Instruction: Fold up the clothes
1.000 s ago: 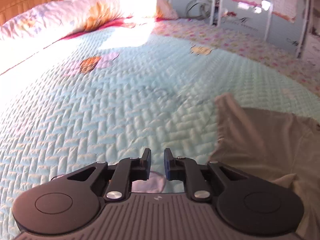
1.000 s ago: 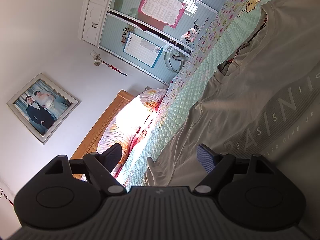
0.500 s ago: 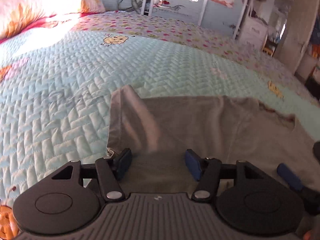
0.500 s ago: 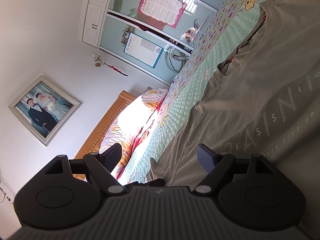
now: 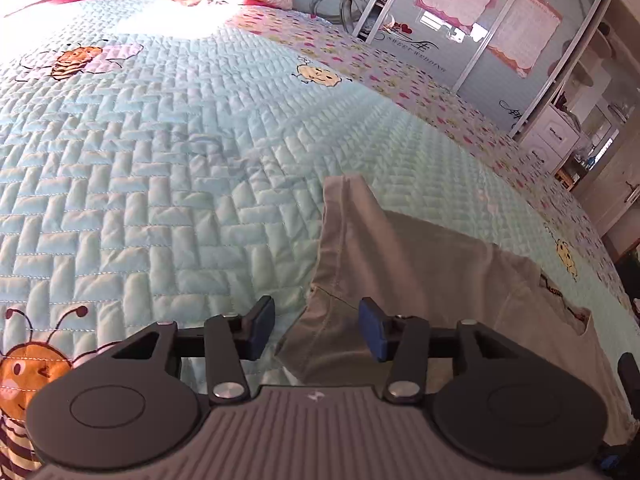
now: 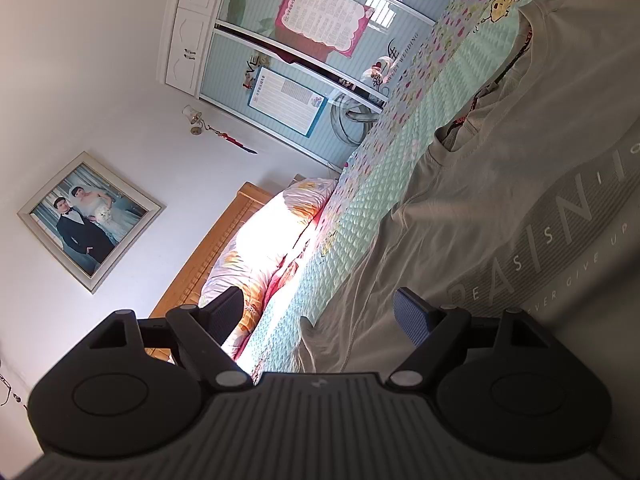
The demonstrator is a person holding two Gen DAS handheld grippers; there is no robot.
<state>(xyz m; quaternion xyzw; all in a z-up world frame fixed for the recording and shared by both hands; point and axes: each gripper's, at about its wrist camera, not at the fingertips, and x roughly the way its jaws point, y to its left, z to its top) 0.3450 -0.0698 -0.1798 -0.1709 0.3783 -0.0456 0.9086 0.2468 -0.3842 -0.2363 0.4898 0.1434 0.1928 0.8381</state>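
Note:
A beige T-shirt point(image 5: 420, 272) with grey lettering lies flat on the bed. Its sleeve point(image 5: 344, 216) points toward the pillows. My left gripper point(image 5: 316, 320) tilts down over the sleeve's lower edge. Its jaws are closing, with the fabric edge between the blue pads point(image 5: 372, 328), and the pads are clear of the cloth. In the right wrist view, my right gripper point(image 6: 320, 308) is rolled on its side just above the T-shirt point(image 6: 520, 200). It stands wide open, and nothing is pinched in it.
The mint quilted bedspread point(image 5: 160, 160) with bee prints covers the bed. A floral pillow point(image 6: 264, 240) lies against the wooden headboard point(image 6: 208, 256). A wardrobe point(image 5: 500, 20) with sliding doors stands past the bed's far side. A framed photo point(image 6: 88, 220) hangs on the wall.
My left gripper swung from the bare quilt over to the sleeve and tipped downward. Its jaws went from nearly shut to wide, then narrowed a little. The right gripper kept still.

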